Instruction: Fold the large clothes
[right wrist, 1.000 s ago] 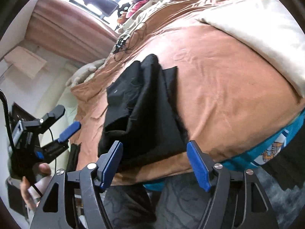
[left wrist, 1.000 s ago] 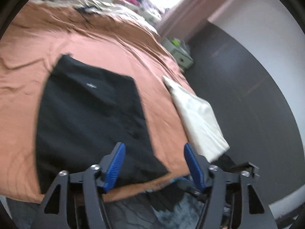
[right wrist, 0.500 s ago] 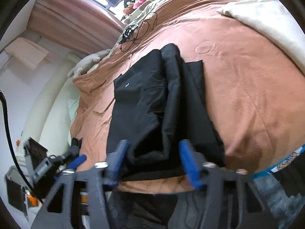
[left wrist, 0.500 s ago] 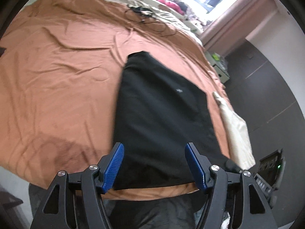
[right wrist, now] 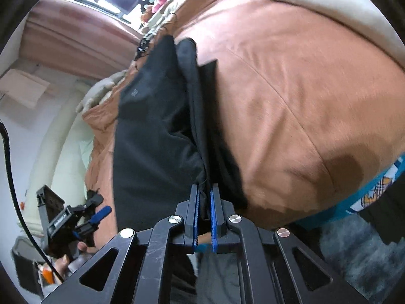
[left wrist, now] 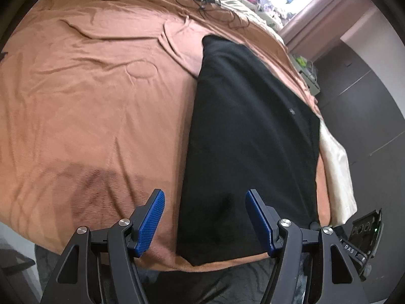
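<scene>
Left wrist view: the left gripper (left wrist: 205,217) is released, its blue pads well apart and holding nothing. It hangs over the near edge of the bed (left wrist: 96,106), with the near left corner of the black garment (left wrist: 250,131) between the pads but not pressed by them; the left pad sits over bare brown cover, the right pad over black cloth. The garment lies flat ahead of the gripper, running away up the bed, and a cream pillow (left wrist: 336,167) lies beyond its right side. Compared with a second ago, the garment fills far more of this view and its corner now sits between the pads, where before the gripper faced the bed's right corner; the jaws have narrowed slightly. Right wrist view: the right gripper (right wrist: 205,200) is clenched on the garment (right wrist: 157,131), its pads pinching a bunched fold at the near edge of the bed (right wrist: 291,101). The cloth rises from the pads in a ridge ahead of them. Its jaws have just been closing, from wide apart a second ago, with the fold between them. The left gripper (right wrist: 93,217) shows low at the left, beside the garment.
</scene>
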Motion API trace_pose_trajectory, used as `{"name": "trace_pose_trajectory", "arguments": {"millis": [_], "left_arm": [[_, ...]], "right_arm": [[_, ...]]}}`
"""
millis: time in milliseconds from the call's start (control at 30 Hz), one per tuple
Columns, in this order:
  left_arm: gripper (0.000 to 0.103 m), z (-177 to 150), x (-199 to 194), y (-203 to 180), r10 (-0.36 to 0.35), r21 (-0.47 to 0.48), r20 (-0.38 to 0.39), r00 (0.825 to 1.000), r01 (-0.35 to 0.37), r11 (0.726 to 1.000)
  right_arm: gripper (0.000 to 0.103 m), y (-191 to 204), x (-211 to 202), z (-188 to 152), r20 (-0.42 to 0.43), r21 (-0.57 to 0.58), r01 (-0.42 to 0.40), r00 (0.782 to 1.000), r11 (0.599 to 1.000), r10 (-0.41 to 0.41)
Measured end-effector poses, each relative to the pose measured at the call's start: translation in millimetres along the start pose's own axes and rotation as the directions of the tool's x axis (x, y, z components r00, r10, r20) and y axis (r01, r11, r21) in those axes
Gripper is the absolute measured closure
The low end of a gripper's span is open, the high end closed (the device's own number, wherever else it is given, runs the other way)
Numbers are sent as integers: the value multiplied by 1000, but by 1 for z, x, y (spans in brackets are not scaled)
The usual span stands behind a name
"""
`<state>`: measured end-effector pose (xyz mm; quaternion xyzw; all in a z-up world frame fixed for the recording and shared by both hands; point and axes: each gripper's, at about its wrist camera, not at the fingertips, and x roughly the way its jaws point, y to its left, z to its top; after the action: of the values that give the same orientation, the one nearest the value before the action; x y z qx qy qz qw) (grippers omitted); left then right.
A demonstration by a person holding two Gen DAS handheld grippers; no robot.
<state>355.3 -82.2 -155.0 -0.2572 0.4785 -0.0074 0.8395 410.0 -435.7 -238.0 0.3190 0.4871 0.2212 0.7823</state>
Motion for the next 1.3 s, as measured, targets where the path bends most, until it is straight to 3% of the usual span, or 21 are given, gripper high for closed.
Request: {"name": "trace_pose_trajectory", "arguments": {"millis": [33, 100, 200, 267, 333, 433, 700, 967, 1300], "left_arm": [[41, -1, 6, 0, -2, 5, -12, 1000, 3, 1000], [57, -4, 20, -1, -12, 21, -60, 998, 13, 1000], [57, -8, 26, -1, 0, 40, -60, 998, 2, 999], [57, -5, 23, -1, -3, 49, -65, 998, 6, 999], [57, -2, 22, 0, -8, 52, -69, 998, 12, 999], [55, 10, 19, 5, -20, 43, -52, 998, 22, 999], [50, 51, 31, 25, -47, -9, -54, 997, 46, 999], [49, 101, 55, 15, -56, 11, -51, 997, 57, 998], [48, 154, 92, -3, -39, 41, -63, 997, 42, 998]], "right_arm": [[97, -2, 2, -2, -4, 1, 4, 1000, 1000, -4], [97, -3, 3, -1, -13, 3, 7, 1000, 1000, -7], [91, 4, 2, 4, -37, -27, 24, 999, 999, -25], [75, 9, -4, 10, -31, -53, 33, 999, 998, -34], [47, 15, -9, 19, -6, -75, 61, 998, 995, -61], [33, 18, -17, 40, 34, -98, 58, 998, 994, -55], [27, 47, 6, 93, 19, -137, 55, 998, 989, -53], [25, 70, 41, 139, 8, -177, 88, 996, 980, -88], [25, 63, 86, 180, -28, -175, 151, 987, 973, -158]]}}
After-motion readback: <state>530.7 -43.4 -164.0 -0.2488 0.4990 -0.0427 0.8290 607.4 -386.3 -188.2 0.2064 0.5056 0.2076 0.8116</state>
